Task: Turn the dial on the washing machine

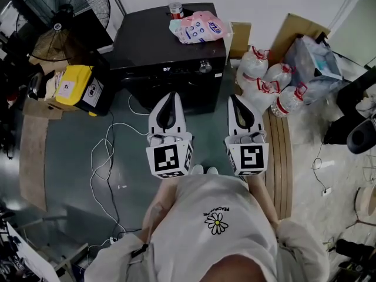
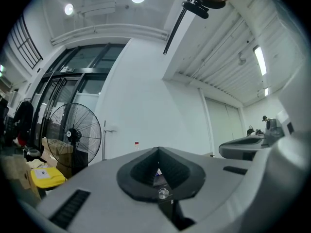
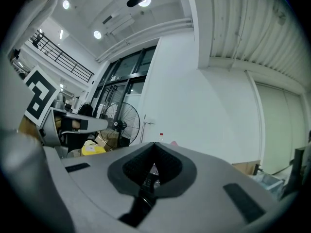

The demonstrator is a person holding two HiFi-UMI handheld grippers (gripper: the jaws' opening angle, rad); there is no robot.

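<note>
Silver round dial (image 1: 204,67) sits on the front control strip of the black washing machine (image 1: 147,51), towards the strip's right end, at the far middle of the scene. On the machine's flat top lie a pink plastic pouch (image 1: 197,28) and, just behind it, a clear bottle with a red cap (image 1: 174,4).

Nearer than the machine's front, the left tongs (image 1: 171,97) and the right tongs (image 1: 235,101) are held side by side, both pointing towards the machine and neither touching it. The dial lies between their two lines and farther off. In the left gripper view the left tongs (image 2: 158,152) are clenched with nothing between them. The right gripper view shows the right tongs (image 3: 154,147) clenched and empty too.

Left of the machine stand a yellow box (image 1: 73,86) and a black standing fan (image 1: 64,4). To its right lie bagged clear water bottles (image 1: 267,81). White cables (image 1: 103,157) trail over the grey-green floor (image 1: 64,157).
</note>
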